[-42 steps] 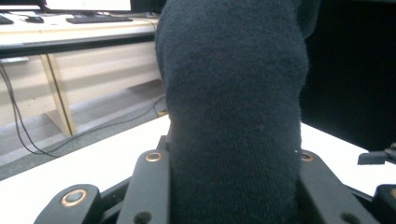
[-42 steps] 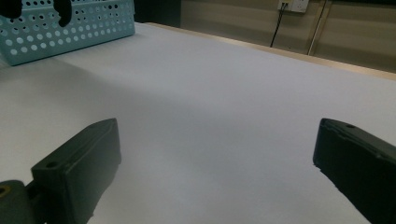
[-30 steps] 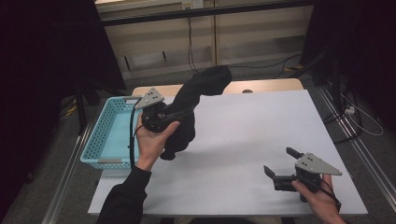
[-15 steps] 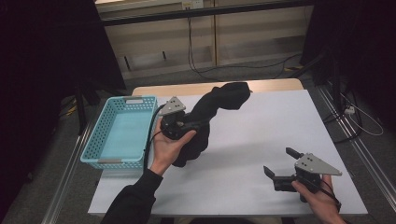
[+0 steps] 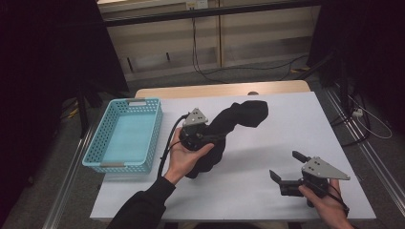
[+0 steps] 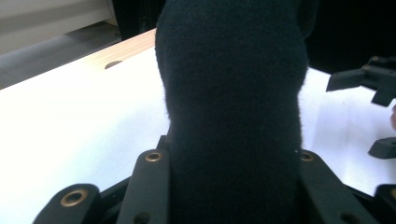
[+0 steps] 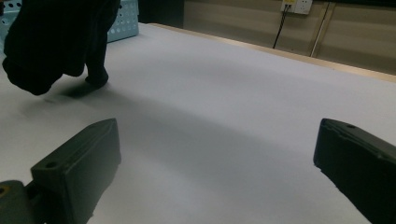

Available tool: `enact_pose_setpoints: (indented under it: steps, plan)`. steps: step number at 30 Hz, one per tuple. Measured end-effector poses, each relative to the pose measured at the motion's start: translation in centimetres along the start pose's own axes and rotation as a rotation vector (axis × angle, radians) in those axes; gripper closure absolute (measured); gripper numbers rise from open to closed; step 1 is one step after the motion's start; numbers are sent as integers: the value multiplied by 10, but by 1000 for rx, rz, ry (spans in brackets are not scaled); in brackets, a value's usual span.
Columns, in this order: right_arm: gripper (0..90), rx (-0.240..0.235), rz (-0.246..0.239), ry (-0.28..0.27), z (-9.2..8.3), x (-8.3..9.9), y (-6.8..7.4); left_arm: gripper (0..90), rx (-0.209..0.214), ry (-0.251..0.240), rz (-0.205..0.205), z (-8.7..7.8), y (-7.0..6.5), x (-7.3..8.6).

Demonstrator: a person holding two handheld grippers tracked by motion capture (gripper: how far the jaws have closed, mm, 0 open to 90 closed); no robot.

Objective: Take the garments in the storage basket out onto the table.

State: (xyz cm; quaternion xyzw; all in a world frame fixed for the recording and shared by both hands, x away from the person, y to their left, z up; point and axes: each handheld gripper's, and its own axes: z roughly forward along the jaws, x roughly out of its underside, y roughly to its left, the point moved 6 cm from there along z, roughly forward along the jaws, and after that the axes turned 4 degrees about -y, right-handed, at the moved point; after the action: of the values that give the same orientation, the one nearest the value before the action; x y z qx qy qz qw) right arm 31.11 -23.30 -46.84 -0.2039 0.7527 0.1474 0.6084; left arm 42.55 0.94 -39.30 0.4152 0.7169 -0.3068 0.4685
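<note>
The white desk (image 5: 267,143) carries a light blue perforated basket (image 5: 125,134), which sits to the outer side of the left gripper (image 5: 206,138), well apart from it. That gripper's jaws are clamped on a black knitted garment (image 5: 229,124), which hangs down to the desk beneath it and bunches beyond it. The right gripper (image 5: 286,167), nearer the person, holds its jaws spread wide with nothing between them.

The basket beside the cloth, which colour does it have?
The basket is light blue with small holes in its walls; the high view shows it best.
</note>
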Motion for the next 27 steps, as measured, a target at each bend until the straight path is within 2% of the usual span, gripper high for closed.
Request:
enact_pose_setpoints:
  steps: [5,6,10,17,22,27]
  plan:
    - [5,-1,-1,1,0,0,0,652,18,18,1,8,-7,8]
    - [5,-1,0,0,0,0,0,652,28,35,12,12,-10,11]
    - [5,-1,0,0,0,0,0,651,48,72,9,22,-16,20]
    - [5,-3,-2,0,0,0,0,648,61,122,6,33,-19,33]
    - [5,-2,0,1,0,0,1,641,68,170,-11,40,-24,42]
    - [5,-3,0,1,0,0,0,641,83,190,4,46,-30,47]
